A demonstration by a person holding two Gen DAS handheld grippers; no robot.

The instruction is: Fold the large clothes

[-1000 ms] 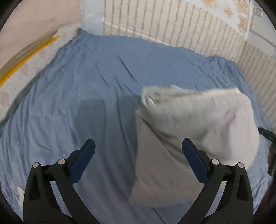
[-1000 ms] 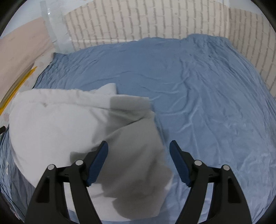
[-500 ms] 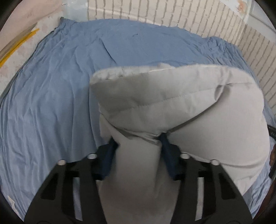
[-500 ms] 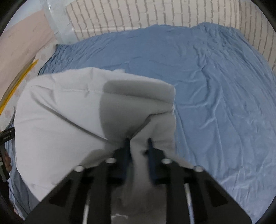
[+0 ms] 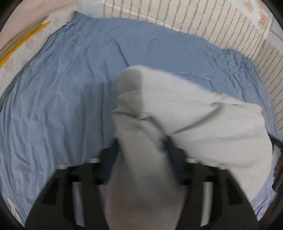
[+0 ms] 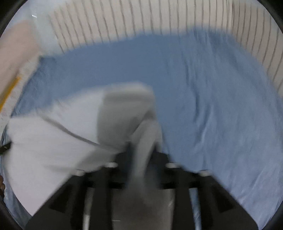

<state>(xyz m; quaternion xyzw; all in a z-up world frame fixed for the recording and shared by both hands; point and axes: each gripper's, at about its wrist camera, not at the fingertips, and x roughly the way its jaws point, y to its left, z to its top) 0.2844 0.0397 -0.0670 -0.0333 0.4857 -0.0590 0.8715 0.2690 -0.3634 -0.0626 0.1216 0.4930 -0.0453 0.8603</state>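
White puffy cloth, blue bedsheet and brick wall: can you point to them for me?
white puffy cloth (image 5: pixel 203 113), left wrist view, its bright upper fold.
blue bedsheet (image 5: pixel 67 92), left wrist view, a bare wrinkled stretch.
brick wall (image 5: pixel 185 16), left wrist view, bricks behind the bed.

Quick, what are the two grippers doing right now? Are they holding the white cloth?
Left gripper: jaws opening, white cloth bunched between them.
Right gripper: jaws opening, a fold of the same cloth between them; the picture is blurry.

Blue sheet (image 5: pixel 74 99) lies open and flat to the left and far side: free passage. Brick-patterned wall (image 5: pixel 203 21) closes the far and right edges. Bulky white garment (image 5: pixel 203 120) blocks the middle ground, bunched up directly ahead of both cameras.
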